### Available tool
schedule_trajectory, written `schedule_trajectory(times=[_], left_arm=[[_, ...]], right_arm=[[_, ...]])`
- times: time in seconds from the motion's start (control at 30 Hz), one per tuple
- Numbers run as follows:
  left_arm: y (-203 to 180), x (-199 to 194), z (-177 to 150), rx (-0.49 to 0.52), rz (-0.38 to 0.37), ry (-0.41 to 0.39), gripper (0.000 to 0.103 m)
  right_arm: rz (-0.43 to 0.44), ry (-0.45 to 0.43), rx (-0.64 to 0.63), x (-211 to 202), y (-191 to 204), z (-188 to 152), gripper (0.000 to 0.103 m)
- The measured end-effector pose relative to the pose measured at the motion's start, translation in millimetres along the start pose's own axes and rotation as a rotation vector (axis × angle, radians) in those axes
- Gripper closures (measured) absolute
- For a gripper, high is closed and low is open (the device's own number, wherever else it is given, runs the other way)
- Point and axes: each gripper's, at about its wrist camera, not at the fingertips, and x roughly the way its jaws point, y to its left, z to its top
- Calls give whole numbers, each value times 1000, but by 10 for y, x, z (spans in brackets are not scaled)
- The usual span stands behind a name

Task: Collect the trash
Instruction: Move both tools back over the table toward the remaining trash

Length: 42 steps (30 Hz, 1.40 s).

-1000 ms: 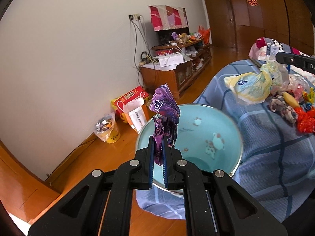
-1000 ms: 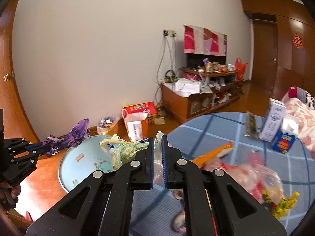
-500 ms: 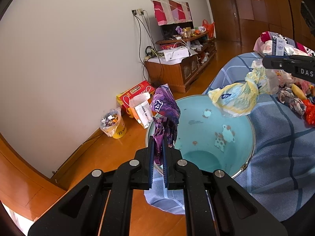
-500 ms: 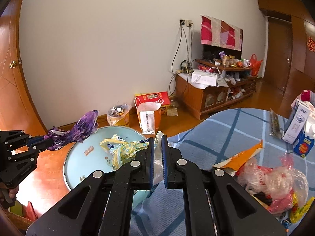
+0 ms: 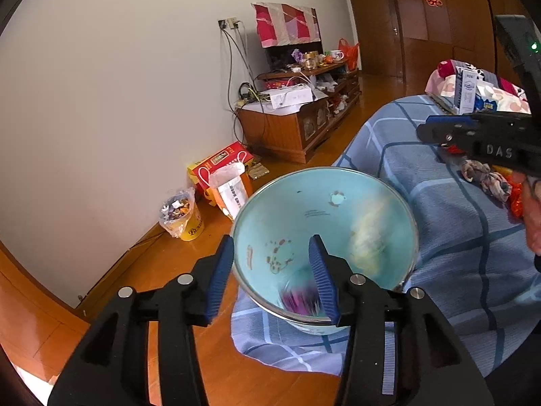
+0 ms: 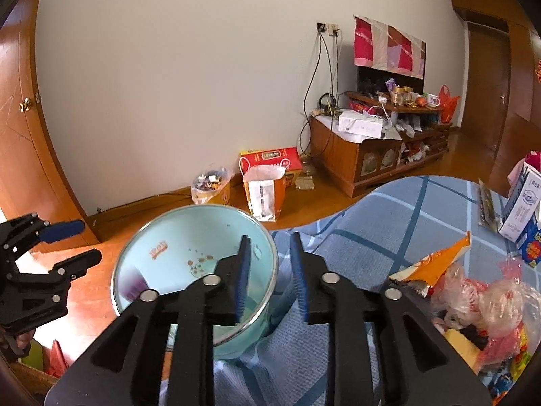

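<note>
A light blue basin (image 5: 324, 182) sits at the edge of the blue plaid table; it also shows in the right wrist view (image 6: 169, 237). My left gripper (image 5: 272, 264) is open and empty over the basin's near rim. A blurred purple wrapper (image 5: 299, 299) is falling inside the basin, also seen as a purple blur in the right wrist view (image 6: 133, 286). A blurred yellow bag (image 5: 368, 237) is falling inside too. My right gripper (image 6: 268, 264) is open and empty at the basin's right rim. More trash (image 6: 480, 297) lies on the table to the right.
An orange wrapper (image 6: 436, 264) and a milk carton (image 6: 522, 203) are on the plaid cloth (image 6: 389, 209). On the wooden floor stand a lined yellow bin (image 5: 182, 216), a paper bag (image 5: 230, 189) and a red box (image 5: 219, 162). A wooden cabinet (image 5: 294, 125) stands by the wall.
Both grippers opened. The purple wrapper dropped from the left gripper and the yellow bag from the right gripper; both are falling into the basin.
</note>
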Motion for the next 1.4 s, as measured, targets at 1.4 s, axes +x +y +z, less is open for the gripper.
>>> schedule_trajectory(times=[1.4], left_arm=[[-1886, 64, 247, 90, -300, -24, 30]], right_arm=[[-504, 91, 272, -1951, -1407, -1767, 31]])
